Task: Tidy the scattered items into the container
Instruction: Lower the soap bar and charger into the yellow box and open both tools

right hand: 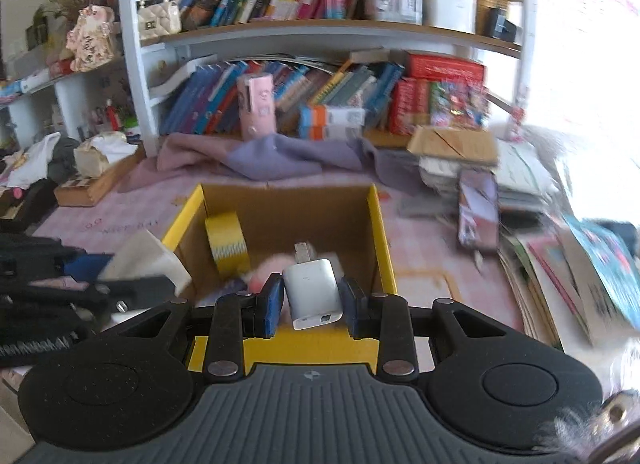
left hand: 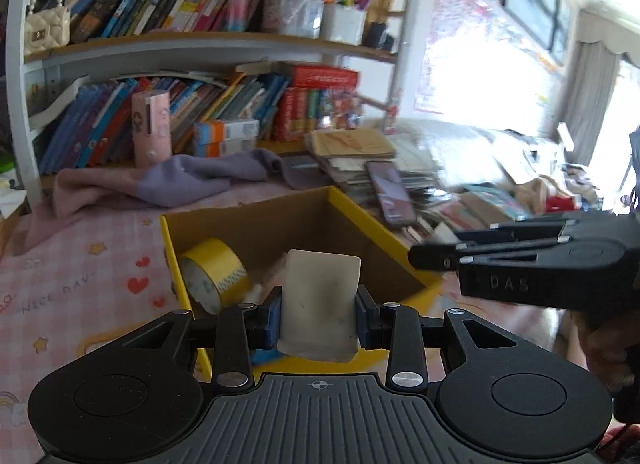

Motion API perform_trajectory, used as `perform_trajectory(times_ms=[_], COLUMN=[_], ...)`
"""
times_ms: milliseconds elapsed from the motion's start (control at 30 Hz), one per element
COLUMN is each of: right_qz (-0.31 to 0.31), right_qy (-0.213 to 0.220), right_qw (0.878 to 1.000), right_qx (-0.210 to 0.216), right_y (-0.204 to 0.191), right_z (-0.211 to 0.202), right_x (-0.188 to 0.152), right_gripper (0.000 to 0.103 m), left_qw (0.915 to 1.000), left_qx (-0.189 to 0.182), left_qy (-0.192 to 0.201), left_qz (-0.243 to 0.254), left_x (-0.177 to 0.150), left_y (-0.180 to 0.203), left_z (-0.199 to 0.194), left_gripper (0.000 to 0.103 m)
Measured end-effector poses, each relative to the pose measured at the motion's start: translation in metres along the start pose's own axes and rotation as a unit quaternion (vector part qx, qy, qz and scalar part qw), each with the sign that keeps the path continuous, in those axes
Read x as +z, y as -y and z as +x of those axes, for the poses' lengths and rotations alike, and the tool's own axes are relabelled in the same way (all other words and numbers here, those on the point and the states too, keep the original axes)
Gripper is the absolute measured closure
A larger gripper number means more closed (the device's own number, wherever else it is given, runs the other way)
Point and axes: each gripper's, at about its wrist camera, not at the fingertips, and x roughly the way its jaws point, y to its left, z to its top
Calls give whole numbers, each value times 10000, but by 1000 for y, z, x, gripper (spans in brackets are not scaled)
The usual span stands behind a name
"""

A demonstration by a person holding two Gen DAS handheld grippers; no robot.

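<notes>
On our left, the left gripper (left hand: 319, 314) clamps a worn white eraser (left hand: 320, 304) above the yellow-rimmed cardboard box (right hand: 384, 240), where yellow tape (right hand: 228, 244) leans; our right gripper (right hand: 311, 304) pinches a white charger plug (right hand: 312, 292) over it.

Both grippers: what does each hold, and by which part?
Left gripper: white eraser, gripped by its side edges. Right gripper: white charger plug, gripped by its flat sides.

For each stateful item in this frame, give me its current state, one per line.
Left hand-held gripper: shut on the white eraser, above the box.
Right hand-held gripper: shut on the white charger, prongs pointing away.
Yellow cardboard box: open-topped.
Yellow tape roll: inside box, on edge against its left wall.
Phone: screen lit, outside box.
</notes>
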Motion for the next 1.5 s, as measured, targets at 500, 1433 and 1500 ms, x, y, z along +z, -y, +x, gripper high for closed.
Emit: perform_trajectory(times_ms=[500, 1433, 1500], right_qz=[-385, -328, -299], right_qy=[-1051, -554, -425], right_qw=[9874, 9888, 9905], right_qx=[1119, 1345, 1270], right_y=[11, 13, 12], right_z=[158, 135, 122], right_x=[47, 51, 50], right_gripper=[74, 63, 63], left_qw=[9893, 9891, 9892], left_qx=[1027, 1426, 1432], left_qy=[-949, -277, -160], left_qz=[-426, -241, -254], left_x=[5, 11, 9], left_y=[-13, 11, 12], left_z=[95, 62, 49], left_gripper=[69, 33, 32])
